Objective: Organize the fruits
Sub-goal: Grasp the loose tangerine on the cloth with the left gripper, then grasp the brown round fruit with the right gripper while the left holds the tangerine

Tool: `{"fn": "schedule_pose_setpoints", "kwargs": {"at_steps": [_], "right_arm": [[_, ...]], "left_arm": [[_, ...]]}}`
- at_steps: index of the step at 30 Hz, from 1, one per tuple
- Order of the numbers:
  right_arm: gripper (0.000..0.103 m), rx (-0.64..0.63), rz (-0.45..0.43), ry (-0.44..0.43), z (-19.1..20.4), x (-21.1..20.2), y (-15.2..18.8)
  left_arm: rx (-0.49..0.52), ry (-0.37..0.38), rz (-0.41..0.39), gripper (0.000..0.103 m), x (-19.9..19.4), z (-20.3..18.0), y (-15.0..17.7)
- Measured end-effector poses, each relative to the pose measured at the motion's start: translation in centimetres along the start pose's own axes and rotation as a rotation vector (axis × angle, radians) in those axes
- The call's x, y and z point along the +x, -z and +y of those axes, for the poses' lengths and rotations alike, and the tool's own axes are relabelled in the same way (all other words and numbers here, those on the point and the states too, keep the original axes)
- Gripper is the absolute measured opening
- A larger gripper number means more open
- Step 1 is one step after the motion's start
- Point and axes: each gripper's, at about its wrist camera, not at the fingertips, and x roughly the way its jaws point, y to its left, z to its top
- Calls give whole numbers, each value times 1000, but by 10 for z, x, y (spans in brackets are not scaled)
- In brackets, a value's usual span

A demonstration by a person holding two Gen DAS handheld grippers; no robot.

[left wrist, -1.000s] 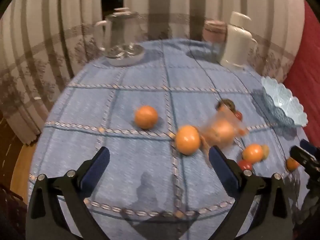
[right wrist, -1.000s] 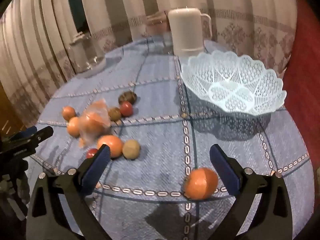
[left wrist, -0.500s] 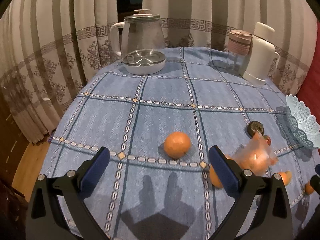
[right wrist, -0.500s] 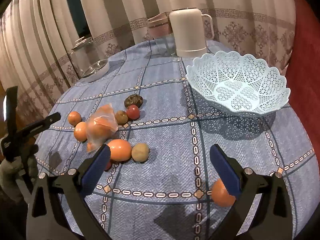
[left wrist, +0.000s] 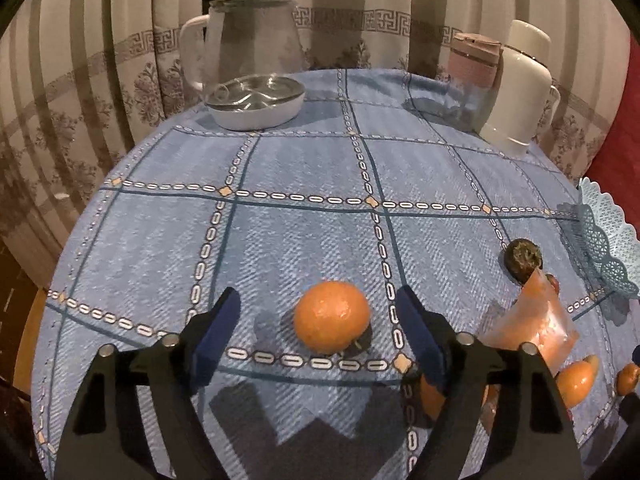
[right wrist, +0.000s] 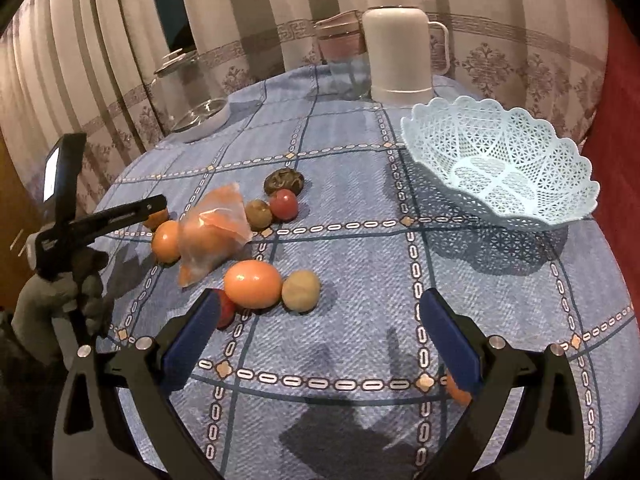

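Observation:
A lone orange (left wrist: pixel 332 316) lies on the blue checked tablecloth between the blue pads of my left gripper (left wrist: pixel 320 320). Its jaws are closing, with gaps still on both sides of the fruit. My right gripper (right wrist: pixel 320 336) is open over bare cloth. Just ahead of it lie an oval orange fruit (right wrist: pixel 252 284) and a tan round fruit (right wrist: pixel 301 291). A small red fruit (right wrist: pixel 226 312) sits beside its left finger, and an orange (right wrist: pixel 456 390) is mostly hidden behind its right finger. The light blue lattice basket (right wrist: pixel 500 168) stands empty at the right.
A clear bag of oranges (right wrist: pixel 212 232), a dark wrinkled fruit (right wrist: pixel 284 182), a red fruit (right wrist: pixel 284 206) and a loose orange (right wrist: pixel 166 240) cluster mid-table. At the back stand a glass kettle (left wrist: pixel 252 52), a pink-lidded cup (left wrist: pixel 474 60) and a white thermos (right wrist: pixel 396 40). A gloved hand (right wrist: pixel 52 300) holds the left gripper.
My left gripper has moved left and in on the lone orange, which now lies between its narrowing jaws. The right gripper has barely moved.

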Motion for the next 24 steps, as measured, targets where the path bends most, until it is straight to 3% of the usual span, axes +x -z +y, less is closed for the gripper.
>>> {"fn": "schedule_pose_setpoints", "kwargs": {"at_steps": [4, 9, 16, 24], "right_arm": [[101, -6, 10, -4, 3, 2, -2], [101, -18, 19, -9, 8, 5, -3], [101, -37, 21, -6, 13, 8, -2], [99, -51, 3, 18, 15, 6, -5]], "left_arm": [[5, 18, 10, 68, 5, -3, 0], [-17, 46, 47, 43, 13, 2, 3], [-31, 58, 21, 40, 6, 4, 8], [-65, 50, -67, 40, -17, 8, 15]]}}
